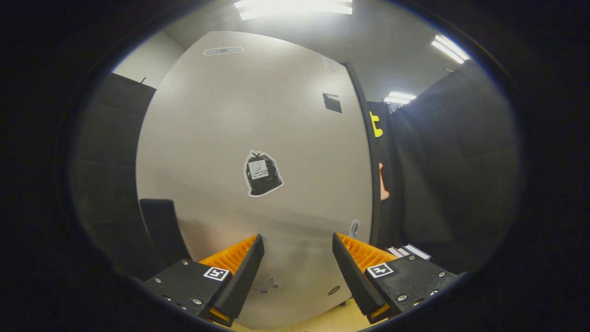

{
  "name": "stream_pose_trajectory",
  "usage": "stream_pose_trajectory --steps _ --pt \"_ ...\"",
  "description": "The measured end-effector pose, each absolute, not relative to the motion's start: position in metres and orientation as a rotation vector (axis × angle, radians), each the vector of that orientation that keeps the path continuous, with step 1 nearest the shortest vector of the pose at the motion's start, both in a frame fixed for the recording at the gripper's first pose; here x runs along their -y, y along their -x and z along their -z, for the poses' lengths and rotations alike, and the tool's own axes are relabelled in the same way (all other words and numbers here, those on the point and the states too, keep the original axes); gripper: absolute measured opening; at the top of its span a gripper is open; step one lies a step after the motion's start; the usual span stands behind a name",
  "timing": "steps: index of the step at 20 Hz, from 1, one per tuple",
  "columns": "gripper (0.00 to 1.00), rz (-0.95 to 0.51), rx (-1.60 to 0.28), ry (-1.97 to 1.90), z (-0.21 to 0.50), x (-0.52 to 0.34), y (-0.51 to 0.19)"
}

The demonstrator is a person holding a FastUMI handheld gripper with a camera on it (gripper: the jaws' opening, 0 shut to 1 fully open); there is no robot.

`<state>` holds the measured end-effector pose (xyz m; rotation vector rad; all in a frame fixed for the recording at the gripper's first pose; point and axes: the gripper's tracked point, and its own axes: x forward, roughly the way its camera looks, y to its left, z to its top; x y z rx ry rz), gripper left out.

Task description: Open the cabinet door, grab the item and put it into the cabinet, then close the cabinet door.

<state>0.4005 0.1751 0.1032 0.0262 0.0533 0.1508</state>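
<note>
The cabinet door (258,124) is a broad pale grey panel straight ahead of my fingers, standing close and seemingly flush with the cabinet's front. A black bag-shaped sticker (262,174) sits near its middle, and a small dark square sticker (332,102) lies higher up near its right edge. My gripper (298,251) is open, its fingers spread wide with nothing between them, pointing at the lower part of the door. A small round dark mark (333,290) shows low on the door near the right finger. No handle is clear to me.
A dark upright panel (161,230) stands beside the door's lower left, just beyond the left finger. Something white and flat (408,251) lies beyond the right finger. Dark cloth walls close in on both sides. A pale wooden surface (332,320) shows below the fingers.
</note>
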Motion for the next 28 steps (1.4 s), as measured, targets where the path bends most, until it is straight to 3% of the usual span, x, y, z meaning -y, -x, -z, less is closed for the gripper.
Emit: stream_pose_trajectory --steps 11,28 --pt "0.92 -0.233 -0.089 -0.011 -0.081 -0.222 -0.396" --pt "0.93 -0.214 -0.100 0.001 -0.061 -0.177 -0.229"
